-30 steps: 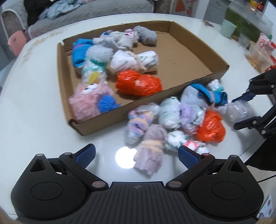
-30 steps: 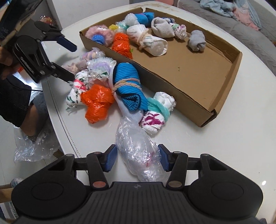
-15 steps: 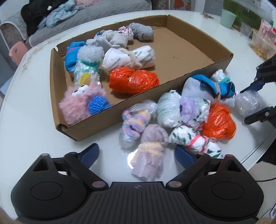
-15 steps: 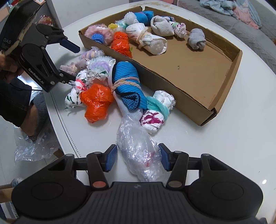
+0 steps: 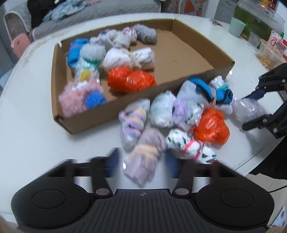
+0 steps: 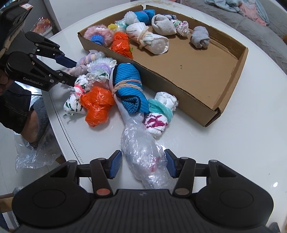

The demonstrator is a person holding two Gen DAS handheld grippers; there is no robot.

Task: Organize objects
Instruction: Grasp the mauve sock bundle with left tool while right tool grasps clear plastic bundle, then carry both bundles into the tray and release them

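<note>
Left wrist view: left gripper closing around the mauve sock bundle on the table, pads not yet pressing; cardboard tray ahead holds roughly eight bundles — a similar pile waits outside.

Right wrist view: right gripper straddles a clear plastic-wrapped bundle, right pad seems to touch, left shows a gap — grip uncertain. About half done.

Place: home living room
Seating: grey sofa strewn with clothes
Table: white round table, cup, snack packets
Floor: pink stool, plastic bag
</note>
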